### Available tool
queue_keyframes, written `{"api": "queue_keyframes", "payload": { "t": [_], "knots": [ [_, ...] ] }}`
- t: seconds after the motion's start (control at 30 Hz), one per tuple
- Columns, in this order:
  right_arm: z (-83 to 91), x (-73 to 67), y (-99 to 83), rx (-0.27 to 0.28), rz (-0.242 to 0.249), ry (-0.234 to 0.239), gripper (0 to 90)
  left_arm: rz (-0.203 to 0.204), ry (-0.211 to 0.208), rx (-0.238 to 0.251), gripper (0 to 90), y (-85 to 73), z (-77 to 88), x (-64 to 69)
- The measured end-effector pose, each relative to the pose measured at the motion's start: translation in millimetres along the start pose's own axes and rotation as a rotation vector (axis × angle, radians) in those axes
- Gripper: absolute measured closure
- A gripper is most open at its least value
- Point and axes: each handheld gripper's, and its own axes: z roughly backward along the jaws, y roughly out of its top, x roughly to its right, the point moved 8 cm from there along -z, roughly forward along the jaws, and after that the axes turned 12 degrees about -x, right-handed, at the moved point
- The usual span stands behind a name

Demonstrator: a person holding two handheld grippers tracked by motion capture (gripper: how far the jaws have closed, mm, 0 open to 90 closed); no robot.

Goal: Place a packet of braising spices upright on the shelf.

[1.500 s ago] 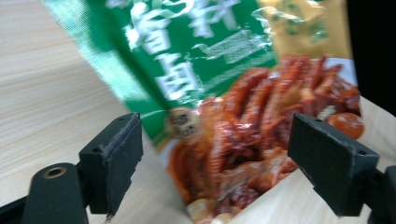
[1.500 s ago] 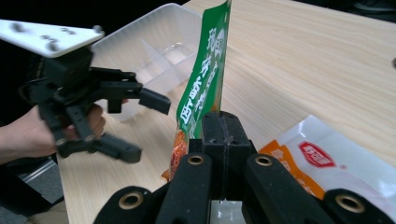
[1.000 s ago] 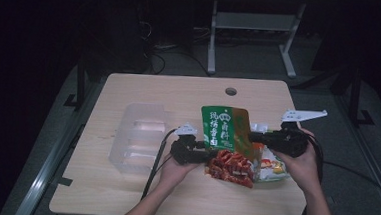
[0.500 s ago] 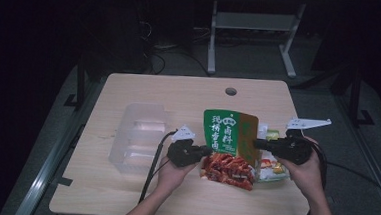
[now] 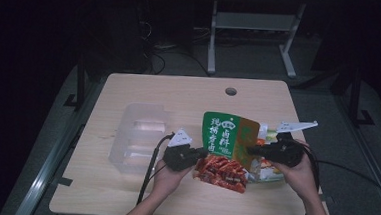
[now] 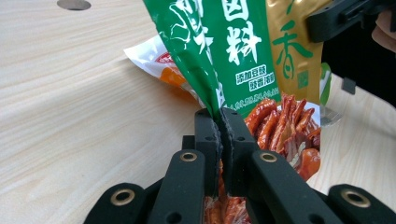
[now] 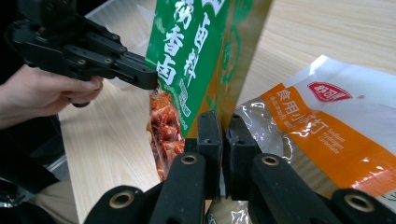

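Item: green spice pouch (image 5: 224, 137) hanging upright above table (image 5: 129, 91) | left gripper (image 6: 219, 122), right gripper (image 7: 223, 126) both pinching opposite edges | Risk: thin edge slipping, pouch dropping.

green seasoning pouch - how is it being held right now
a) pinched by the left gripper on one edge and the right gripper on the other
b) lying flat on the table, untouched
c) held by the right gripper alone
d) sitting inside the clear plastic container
a: the green seasoning pouch stands up off the table, its one edge clamped in the left gripper and its opposite edge in the right gripper, both with jaws closed on the film.
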Motion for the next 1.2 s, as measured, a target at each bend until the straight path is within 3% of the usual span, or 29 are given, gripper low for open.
{"api": "queue_keyframes", "payload": {
  "t": [0.17, 0.5, 0.6, 0.67, 0.83, 0.93, 1.07, 1.1, 1.2],
  "knots": [
    [-11.3, -6.7, 3.9, -0.026, 0.032, 0.001, 80.5, -0.015, 0.007, 0.005, 86.6, -1.4, 2.3, 2.0],
    [-29.7, -14.4, 7.8, -0.066, 0.041, 0.039, 76.5, -0.019, 0.009, 0.011, 86.5, -8.5, 6.3, 2.6],
    [-32.8, -15.3, 7.6, -0.072, 0.041, 0.039, 78.2, -0.026, 0.01, 0.007, 86.4, -9.2, 7.4, 3.1],
    [-35.3, -16.9, 6.3, -0.094, 0.052, 0.022, 87.9, -0.025, 0.011, 0.012, 86.2, -9.5, 7.8, 4.2],
    [-31.0, -21.4, 6.3, -0.08, 0.058, 0.033, 89.3, -0.045, 0.026, 0.0, 81.9, -11.2, 13.2, 5.4],
    [-18.7, -32.5, 8.9, -0.029, 0.074, 0.073, 89.5, -0.055, 0.032, 0.01, 77.6, -13.2, 22.0, 7.8],
    [-7.4, -45.9, 14.3, -0.009, 0.103, 0.046, 89.6, -0.056, 0.044, 0.008, 72.0, -14.3, 26.3, 11.6],
    [-5.1, -49.5, 15.9, -0.007, 0.11, 0.034, 89.6, -0.074, 0.055, 0.005, 71.1, -15.1, 29.5, 12.3],
    [2.8, -57.4, 22.0, 0.0, 0.135, 0.007, 89.7, -0.061, 0.038, 0.014, 69.4, -17.2, 33.1, 13.3]
  ]
}}
